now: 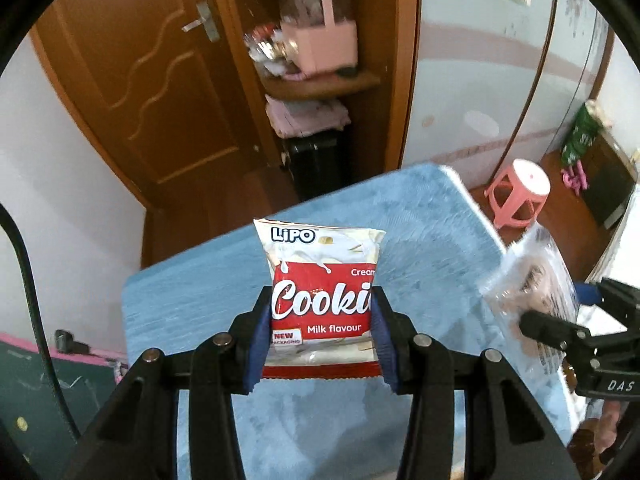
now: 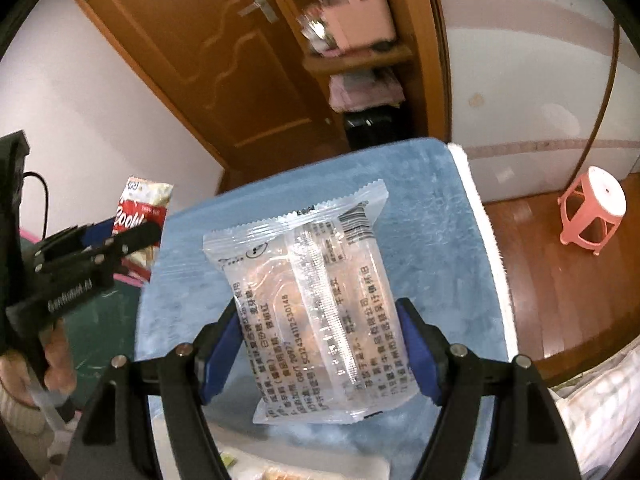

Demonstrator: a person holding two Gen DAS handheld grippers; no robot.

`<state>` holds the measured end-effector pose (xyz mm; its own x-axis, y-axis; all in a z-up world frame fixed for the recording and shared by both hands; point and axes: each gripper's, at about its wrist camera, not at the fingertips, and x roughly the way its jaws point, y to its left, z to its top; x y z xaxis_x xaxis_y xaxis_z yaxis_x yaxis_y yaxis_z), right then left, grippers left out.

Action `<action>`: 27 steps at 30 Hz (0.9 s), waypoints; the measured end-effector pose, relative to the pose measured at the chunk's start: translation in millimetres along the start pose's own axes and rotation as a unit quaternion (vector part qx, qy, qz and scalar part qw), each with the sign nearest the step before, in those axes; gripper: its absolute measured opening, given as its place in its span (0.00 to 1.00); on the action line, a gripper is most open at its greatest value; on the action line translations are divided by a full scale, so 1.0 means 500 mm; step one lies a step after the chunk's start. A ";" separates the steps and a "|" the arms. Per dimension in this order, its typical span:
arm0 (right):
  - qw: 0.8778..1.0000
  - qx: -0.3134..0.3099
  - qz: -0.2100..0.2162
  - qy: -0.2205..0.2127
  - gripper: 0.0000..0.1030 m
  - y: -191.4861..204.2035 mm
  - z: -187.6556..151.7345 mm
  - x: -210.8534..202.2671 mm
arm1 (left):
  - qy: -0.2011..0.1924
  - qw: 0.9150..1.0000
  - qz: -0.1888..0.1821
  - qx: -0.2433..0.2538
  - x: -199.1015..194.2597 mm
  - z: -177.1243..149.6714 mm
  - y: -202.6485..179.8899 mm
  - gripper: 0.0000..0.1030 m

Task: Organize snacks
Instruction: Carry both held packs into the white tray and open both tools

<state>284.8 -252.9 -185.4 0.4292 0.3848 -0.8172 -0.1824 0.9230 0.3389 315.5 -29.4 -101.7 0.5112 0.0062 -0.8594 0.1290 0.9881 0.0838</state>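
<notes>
Left gripper (image 1: 320,336): I have it closed on the cookie pack (image 1: 322,296), blue pads pressing the pack's two side edges near its lower half.
Cookie pack position: held upright in the air above the blue mat (image 1: 420,232), print facing my left camera, long axis running straight out along the fingers.
Right gripper (image 2: 320,344): closed on the clear packet (image 2: 316,304), pads on its two long sides, low on the body.
Clear packet position: lifted over the same mat, back seam and print toward my right camera, long axis along the fingers, tilted slightly left at the top.
Relation between the two: the cookie pack sits to the left of the clear packet; they are apart, not touching.
Placement judgement: the mat surface lies directly below both; no container shows, so I cannot tell the target spot.
Nearer arm: each gripper already carries its own item; neither needs a handover.
</notes>
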 end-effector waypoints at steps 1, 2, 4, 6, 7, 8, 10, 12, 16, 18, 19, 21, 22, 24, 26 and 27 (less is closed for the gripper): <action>1.000 -0.003 0.004 -0.007 0.72 0.009 -0.008 -0.026 | -0.006 1.000 0.001 -0.003 -0.038 -0.004 0.002 0.43; 1.000 -0.006 0.009 -0.014 0.72 0.017 -0.016 -0.054 | -0.011 1.000 0.002 -0.006 -0.067 -0.008 0.003 0.43; 0.999 -0.012 0.019 -0.027 0.72 0.031 -0.036 -0.109 | -0.022 1.000 0.002 -0.012 -0.135 -0.020 0.004 0.43; 0.999 -0.017 0.028 -0.036 0.72 0.038 -0.054 -0.151 | -0.028 0.999 0.001 -0.018 -0.190 -0.036 0.004 0.43; 0.999 -0.019 0.031 -0.039 0.72 0.041 -0.058 -0.165 | -0.030 0.999 0.001 -0.021 -0.220 -0.049 0.001 0.43; 0.998 -0.021 0.035 -0.043 0.72 0.047 -0.070 -0.188 | -0.031 0.999 -0.001 -0.023 -0.243 -0.061 -0.004 0.43; 0.998 -0.025 0.039 -0.045 0.72 0.056 -0.087 -0.216 | -0.035 0.999 -0.007 -0.028 -0.291 -0.090 -0.016 0.43; 0.997 -0.031 0.046 -0.047 0.72 0.062 -0.106 -0.240 | -0.035 0.999 -0.014 -0.030 -0.328 -0.120 -0.028 0.43; 0.997 -0.041 0.051 -0.047 0.72 0.069 -0.143 -0.269 | -0.032 0.999 -0.021 -0.037 -0.379 -0.195 -0.056 0.43; 0.997 -0.042 0.055 -0.045 0.72 0.074 -0.168 -0.282 | -0.029 0.999 -0.021 -0.040 -0.391 -0.230 -0.071 0.43; 0.996 -0.042 0.058 -0.044 0.73 0.075 -0.179 -0.287 | -0.026 0.998 -0.023 -0.044 -0.399 -0.251 -0.078 0.43; 0.996 -0.045 0.060 -0.042 0.73 0.079 -0.203 -0.294 | -0.017 0.998 -0.026 -0.054 -0.401 -0.287 -0.090 0.43; 0.996 -0.049 0.058 -0.042 0.73 0.081 -0.216 -0.299 | -0.010 0.998 -0.028 -0.060 -0.400 -0.308 -0.097 0.43; 0.996 -0.054 0.052 -0.041 0.73 0.085 -0.235 -0.298 | -0.004 0.998 -0.023 -0.065 -0.396 -0.340 -0.109 0.43; 0.996 -0.057 0.050 -0.037 0.73 0.087 -0.256 -0.298 | 0.001 0.997 -0.016 -0.070 -0.391 -0.375 -0.121 0.43; 0.997 -0.058 0.049 -0.035 0.73 0.087 -0.262 -0.296 | 0.003 0.997 -0.012 -0.075 -0.387 -0.388 -0.124 0.43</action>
<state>97.2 -270.4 -110.8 0.4642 0.4763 -0.7467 -0.3253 0.8758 0.3565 43.7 -62.0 -38.7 0.5040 -0.0169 -0.8635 0.0125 0.9998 -0.0122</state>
